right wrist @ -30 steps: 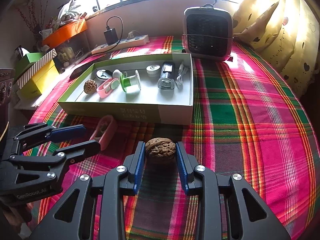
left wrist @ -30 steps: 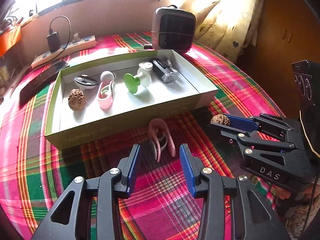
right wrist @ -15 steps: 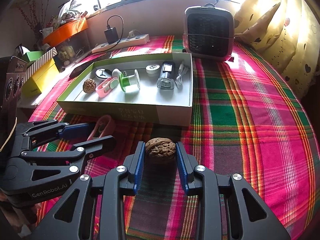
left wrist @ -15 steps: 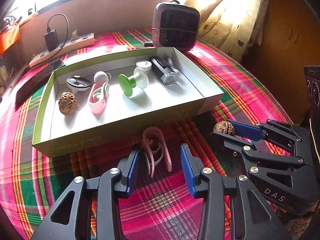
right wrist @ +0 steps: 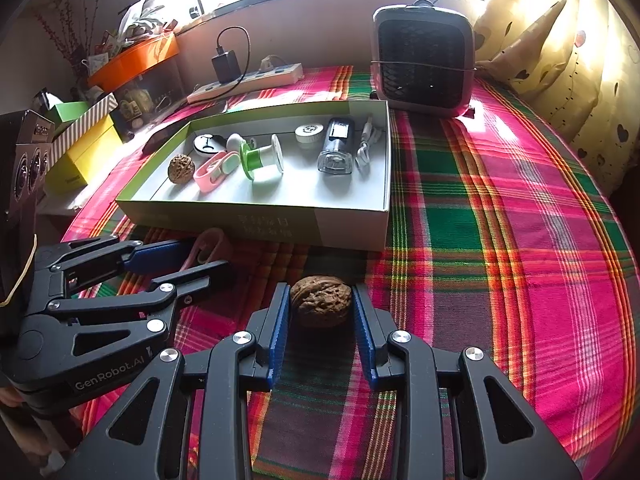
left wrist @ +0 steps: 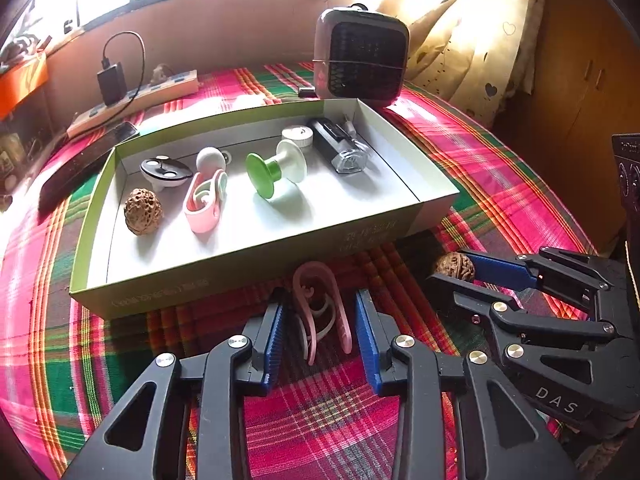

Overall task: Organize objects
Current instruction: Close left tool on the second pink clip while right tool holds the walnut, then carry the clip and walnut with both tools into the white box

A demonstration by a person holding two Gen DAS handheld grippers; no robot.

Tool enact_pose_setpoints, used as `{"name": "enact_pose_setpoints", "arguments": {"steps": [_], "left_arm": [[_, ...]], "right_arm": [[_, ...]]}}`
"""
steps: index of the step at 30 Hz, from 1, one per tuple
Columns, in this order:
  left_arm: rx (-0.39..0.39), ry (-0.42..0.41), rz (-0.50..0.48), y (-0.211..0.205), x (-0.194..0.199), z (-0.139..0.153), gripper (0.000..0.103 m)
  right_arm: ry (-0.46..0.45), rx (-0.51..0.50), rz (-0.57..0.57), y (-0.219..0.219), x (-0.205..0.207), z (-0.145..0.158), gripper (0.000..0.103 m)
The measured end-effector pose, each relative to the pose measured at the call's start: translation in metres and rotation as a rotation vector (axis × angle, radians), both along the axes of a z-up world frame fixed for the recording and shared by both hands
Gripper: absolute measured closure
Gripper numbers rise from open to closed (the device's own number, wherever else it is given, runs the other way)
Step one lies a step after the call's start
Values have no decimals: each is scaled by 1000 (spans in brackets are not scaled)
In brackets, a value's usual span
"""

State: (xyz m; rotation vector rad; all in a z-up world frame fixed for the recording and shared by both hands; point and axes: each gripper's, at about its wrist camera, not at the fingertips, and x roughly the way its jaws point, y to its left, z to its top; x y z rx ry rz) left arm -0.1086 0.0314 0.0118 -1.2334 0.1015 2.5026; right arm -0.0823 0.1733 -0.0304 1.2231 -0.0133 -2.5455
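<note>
At the left edge of the table [left wrist: 500, 168]: a dark phone [left wrist: 80, 168] and a white power strip [left wrist: 136, 96] with a black charger plugged in. Pushed to the back, maybe to leave room for sorting.

In the middle of the table: an open box [left wrist: 180, 292]. Inside, from its left wall across: a boxed walnut [left wrist: 143, 211], a boxed clip [left wrist: 205, 204] in pink, a green and white spool [left wrist: 272, 168], a dark see-through gadget [left wrist: 340, 148] near the right wall. Lined up in a neat row, so likely the home for the loose things too.

Just in front of the box's near wall, flat on the cloth: a loose clip [left wrist: 320, 312], pink like the other. Sitting right between the pads of the left gripper [left wrist: 320, 300]. Closing in on it, with a thin gap showing on the left side, so not squeezed yet. Tilted down over the clip, probably to catch it by its long sides.

Further right, near the front edge: a loose walnut [right wrist: 321, 306], pinched by the right gripper [right wrist: 321, 294] with both pads flat against the shell. Gripped from both sides, most likely, to stop a round thing from rolling away.

At the back right edge: a small heater [left wrist: 360, 60], then a curtain [left wrist: 460, 40].

Hard to make out:
- no hands in view;
- hard to tell whether the loose walnut is touching the cloth or just off it;
- print on the box wall too blurry to read;
- a black and white disc [left wrist: 165, 169] and a white ball [left wrist: 210, 157] at the back of the box, no telling what for;
- window glare washing out the back left corner.
</note>
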Motion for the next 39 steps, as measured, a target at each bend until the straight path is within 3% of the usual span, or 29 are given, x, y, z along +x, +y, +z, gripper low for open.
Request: {"name": "enact_pose_setpoints", "arguments": {"steps": [4,25,39], "left_arm": [[-3,-1,11,-2,-2,0,81],[14,-15,11,-5,0,1,81],[30,18,11,-10,2,22,81]], "right_arm": [[-1,0,1,0,0,0,71],[7,12,0,-3,1,1,71],[52,12,17,-5,1,18,71]]}}
